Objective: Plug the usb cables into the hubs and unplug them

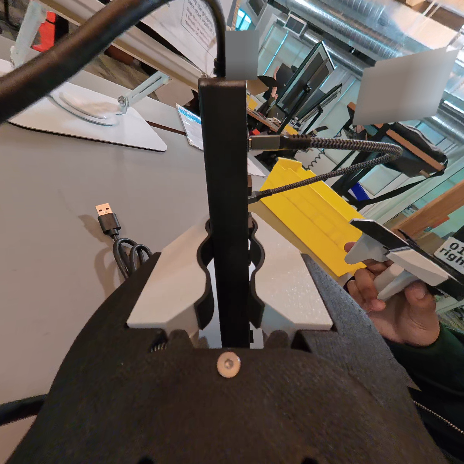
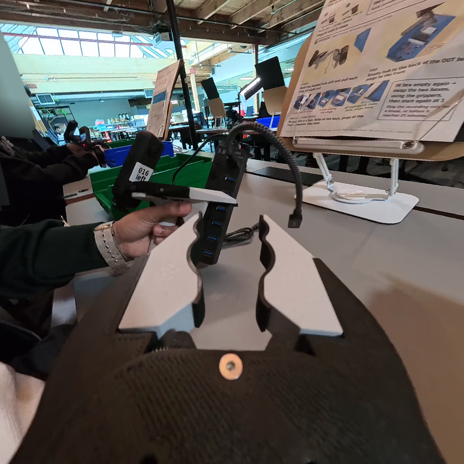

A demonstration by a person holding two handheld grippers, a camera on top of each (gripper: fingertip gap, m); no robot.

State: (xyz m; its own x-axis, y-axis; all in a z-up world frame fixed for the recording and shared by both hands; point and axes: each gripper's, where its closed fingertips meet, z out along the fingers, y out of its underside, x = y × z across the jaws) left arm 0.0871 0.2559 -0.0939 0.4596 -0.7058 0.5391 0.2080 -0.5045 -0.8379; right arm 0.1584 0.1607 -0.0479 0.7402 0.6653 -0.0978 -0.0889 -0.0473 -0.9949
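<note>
Left wrist view: long black plastic USB hub (image 1: 223,190) stands on end, its long axis running from 6 to 12 o'clock, clamped between the white-and-black fingers of the left gripper (image 1: 230,251).
Left gripper state: clenched on the hub's lower half, pads touching both narrow faces.
Cable: grey-and-black braided cable (image 1: 351,148) has its metal-shelled plug (image 1: 266,142) seated in the hub's right face at about 1 o'clock; its other, smaller end (image 1: 254,195) hangs loose just beside the hub at 2 o'clock.
Spare lead: black rubber USB cable with bare silver plug (image 1: 108,219) lies on the grey tabletop (image 1: 62,175) at 9 o'clock, well apart from the hub.
Right wrist view: hub's port face with blue sockets (image 2: 221,208) sits at 12 o'clock from the right gripper (image 2: 229,248), leaning to the right.
Right gripper state: released, fingers wide apart, holding and touching nothing.
Key relation: the seated plug lies beyond and above the right gripper; I judge this hand the only free one to reach it.
Background: yellow plastic bin (image 1: 308,216) at 3 o'clock in the left view.
</note>
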